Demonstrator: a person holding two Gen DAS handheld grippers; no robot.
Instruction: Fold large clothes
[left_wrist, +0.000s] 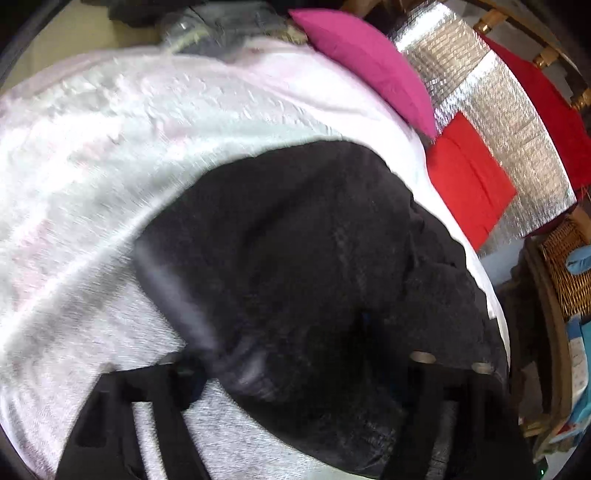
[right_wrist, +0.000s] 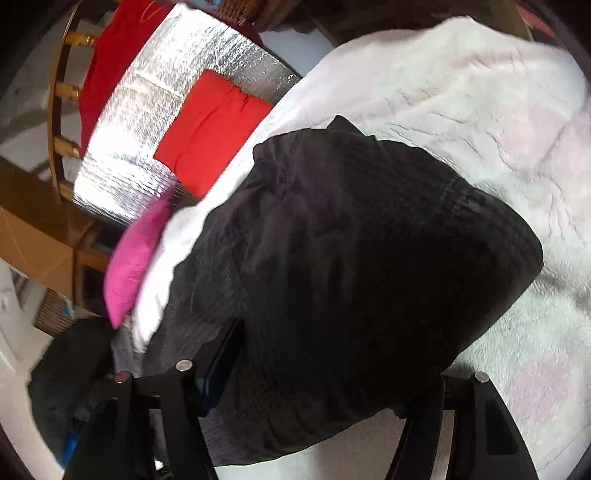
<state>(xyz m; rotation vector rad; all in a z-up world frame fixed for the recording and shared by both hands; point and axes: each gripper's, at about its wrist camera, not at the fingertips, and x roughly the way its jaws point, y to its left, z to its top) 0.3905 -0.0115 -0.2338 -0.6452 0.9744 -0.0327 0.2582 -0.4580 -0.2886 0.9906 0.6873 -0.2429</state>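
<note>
My black garment (left_wrist: 295, 258) lies bunched on the white fleece blanket (left_wrist: 110, 147), draped over both tools, so I cannot tell how the left gripper (left_wrist: 295, 387) or right gripper (right_wrist: 314, 387) stands. Only my right view shows a cardboard box (right_wrist: 33, 236).

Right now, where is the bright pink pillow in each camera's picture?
Left wrist view: the pink pillow lies at the top, right of the middle, against the white blanket's far edge.
Right wrist view: the pink pillow lies at the left, about halfway down, beside the blanket.
Shared landmark: the folded red cloth on the silver foil mat.
</note>
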